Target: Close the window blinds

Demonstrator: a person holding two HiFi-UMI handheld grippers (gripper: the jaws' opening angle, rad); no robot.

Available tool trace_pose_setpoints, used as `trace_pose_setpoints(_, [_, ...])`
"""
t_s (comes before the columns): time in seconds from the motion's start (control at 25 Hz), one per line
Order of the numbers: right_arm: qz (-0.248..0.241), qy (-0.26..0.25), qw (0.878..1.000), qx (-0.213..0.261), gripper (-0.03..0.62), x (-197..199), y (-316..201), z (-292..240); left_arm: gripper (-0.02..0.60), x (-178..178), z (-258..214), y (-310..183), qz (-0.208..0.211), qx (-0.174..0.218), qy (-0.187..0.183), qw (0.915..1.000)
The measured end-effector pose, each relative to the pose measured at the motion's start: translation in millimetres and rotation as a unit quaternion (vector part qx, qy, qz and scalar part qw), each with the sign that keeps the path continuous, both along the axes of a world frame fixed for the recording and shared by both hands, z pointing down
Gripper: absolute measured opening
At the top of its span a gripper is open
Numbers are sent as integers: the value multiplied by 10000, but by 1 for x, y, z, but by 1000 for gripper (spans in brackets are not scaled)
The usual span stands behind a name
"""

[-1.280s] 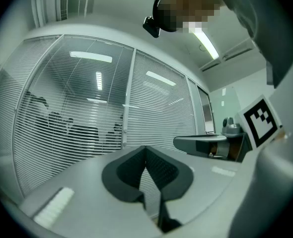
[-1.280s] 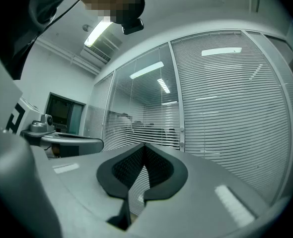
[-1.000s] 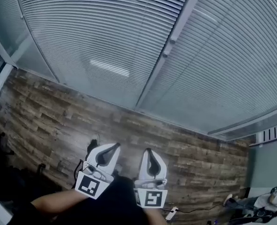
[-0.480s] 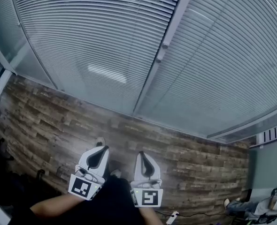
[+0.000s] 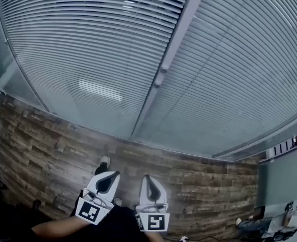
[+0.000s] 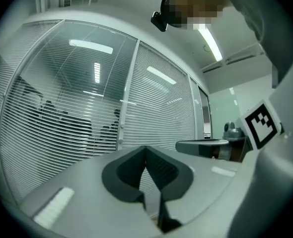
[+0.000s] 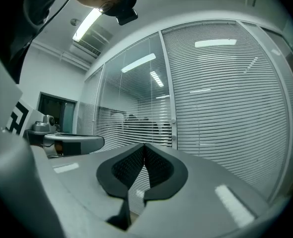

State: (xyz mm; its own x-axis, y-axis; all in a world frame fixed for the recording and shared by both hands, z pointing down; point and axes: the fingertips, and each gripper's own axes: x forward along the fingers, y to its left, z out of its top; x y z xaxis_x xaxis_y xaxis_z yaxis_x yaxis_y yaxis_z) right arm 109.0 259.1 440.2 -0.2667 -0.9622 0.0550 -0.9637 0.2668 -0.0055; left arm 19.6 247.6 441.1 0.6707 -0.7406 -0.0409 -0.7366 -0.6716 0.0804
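Pale grey window blinds (image 5: 88, 59) hang on either side of the frame post (image 5: 176, 34). Dark shapes show through the slats left of the post, so I judge the closing not yet done. My left hand-held gripper (image 5: 109, 175) and right hand-held gripper (image 5: 148, 178) sit low beneath the post, well apart from it, each with its jaws pressed together on nothing. If I reach for the small fitting on the post (image 5: 159, 77) with them closed like this, I could only nudge it, or slip off sideways and bend the thin slats.
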Motion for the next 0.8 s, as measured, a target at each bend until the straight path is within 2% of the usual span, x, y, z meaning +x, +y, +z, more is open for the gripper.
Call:
trace_pose_setpoints(0.2, [63, 176, 9998, -21, 5, 1, -47, -3, 0, 3, -6, -48, 58, 83, 59, 9999])
trace_pose_setpoints(0.4, [137, 218, 9993, -254, 11, 10, -109, -4, 0, 9, -14, -106, 107, -23, 60, 9999])
trace_pose_setpoints(0.52, [256, 264, 9989, -289, 12, 15, -143, -14, 0, 11, -30, -142, 164, 52, 179, 9997])
trace_pose_setpoints(0.72, [535, 319, 9976, -289, 26, 18, -194, -24, 0, 6, -38, -195, 377, 140, 250, 9989])
trace_pose_setpoints(0.8, [609, 387, 9970, -268, 29, 21, -208, -28, 0, 8, -35, -209, 526, 105, 131, 9985])
